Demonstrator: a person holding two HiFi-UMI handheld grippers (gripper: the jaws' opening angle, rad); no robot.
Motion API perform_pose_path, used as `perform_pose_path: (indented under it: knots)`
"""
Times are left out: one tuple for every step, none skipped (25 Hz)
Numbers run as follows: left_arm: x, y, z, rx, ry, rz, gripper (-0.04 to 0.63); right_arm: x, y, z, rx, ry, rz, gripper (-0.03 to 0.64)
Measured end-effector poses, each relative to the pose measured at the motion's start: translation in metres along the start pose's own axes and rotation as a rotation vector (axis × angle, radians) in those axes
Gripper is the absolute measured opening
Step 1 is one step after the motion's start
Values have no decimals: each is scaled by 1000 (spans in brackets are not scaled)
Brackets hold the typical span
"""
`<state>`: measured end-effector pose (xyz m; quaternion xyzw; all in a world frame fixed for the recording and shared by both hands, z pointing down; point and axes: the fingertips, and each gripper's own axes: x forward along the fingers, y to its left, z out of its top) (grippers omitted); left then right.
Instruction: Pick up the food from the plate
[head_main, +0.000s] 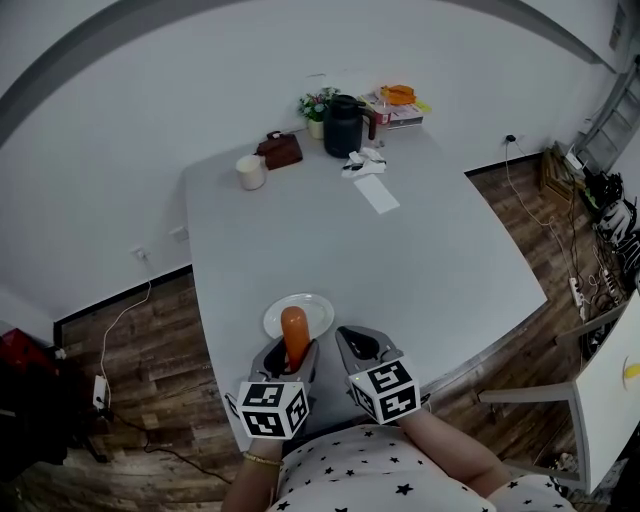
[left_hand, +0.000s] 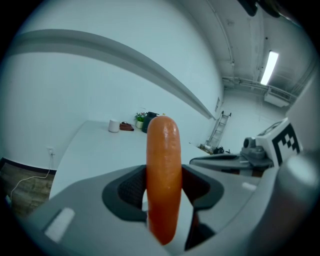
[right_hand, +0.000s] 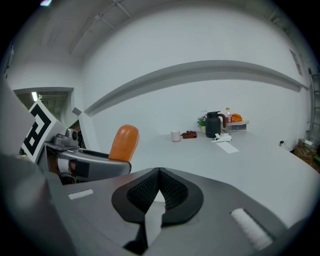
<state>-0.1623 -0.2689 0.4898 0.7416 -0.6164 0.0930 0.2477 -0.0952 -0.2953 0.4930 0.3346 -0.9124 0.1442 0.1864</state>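
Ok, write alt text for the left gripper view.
The left gripper holds an orange sausage upright between its dark padded jaws, filling the centre of the view. Beyond it, a pale table stretches away to a white cup and a dark jug.

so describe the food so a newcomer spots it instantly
Find the large pale grey table, then the round white plate at its near edge. At that plate the left gripper is shut on a smooth orange sausage. It is the only orange thing at this end; the right gripper beside it holds nothing.
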Motion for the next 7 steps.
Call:
perform_pose_path:
  knots:
    - [0,0,0,-1,0,2,210,0,0,-1,-2,2,1,-2]
    - [0,1,0,-2,-1,5,210,0,0,-1,-4,4,2,-2]
    - [0,2,0,-3,-1,6,210,1,0,-1,-4,5,2,-2]
    - [0,2,1,-4,-1,7,210,1,0,-1,-4,7,2,-2]
    - [0,3,1,-5,0,8,210,2,0,-1,-4,8,2,-2]
    - [0,4,1,-6,0,8,210,2,0,-1,-3,9,1,-2]
    - [0,4,1,-7,1,8,210,3,0,-1,-3,9,1,-2]
